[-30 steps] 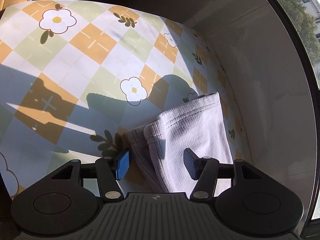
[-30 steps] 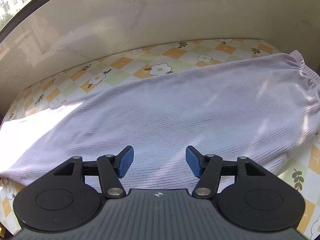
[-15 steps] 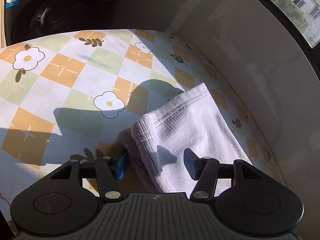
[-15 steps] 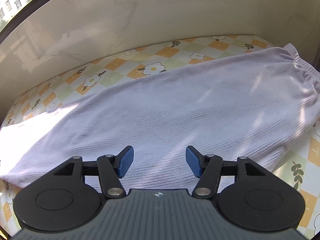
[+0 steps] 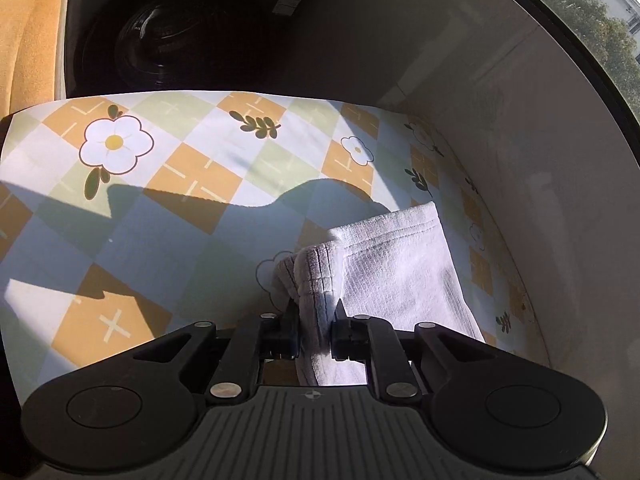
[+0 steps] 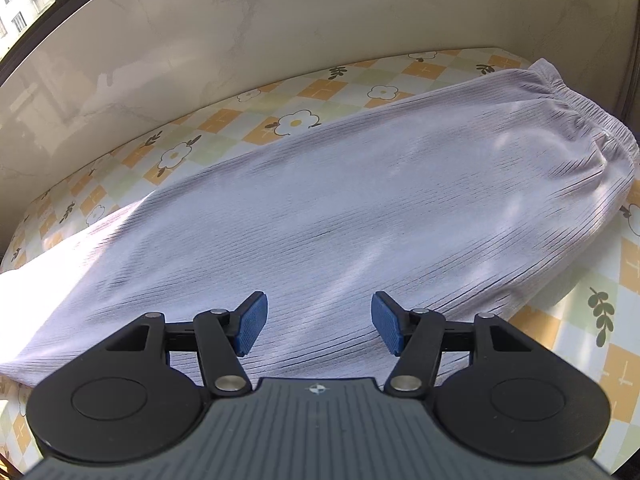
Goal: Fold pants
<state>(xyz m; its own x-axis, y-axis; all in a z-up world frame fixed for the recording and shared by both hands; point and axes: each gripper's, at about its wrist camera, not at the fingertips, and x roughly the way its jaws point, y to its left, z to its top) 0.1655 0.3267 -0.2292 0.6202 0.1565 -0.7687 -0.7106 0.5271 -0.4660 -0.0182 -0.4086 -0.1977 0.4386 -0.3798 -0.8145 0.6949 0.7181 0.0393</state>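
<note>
Both leg cuffs [image 5: 320, 276] were bunched between the left gripper [image 5: 314, 320] as its jaws were closing on them; the right gripper [image 6: 316, 326] hovered open over the pants [image 6: 360, 200] spread across the checkered mat [image 5: 192, 176]. Catching both layers squarely before lifting would have kept the fold even.

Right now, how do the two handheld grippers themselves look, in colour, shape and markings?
The left gripper and the right gripper look alike: a dark grey ribbed body with a small round emblem, two black rounded housings with circular discs, and black linkage arms with silver pivot pins. The right gripper's fingers carry blue textured pads. No cables, hands or sleeves are visible.
</note>
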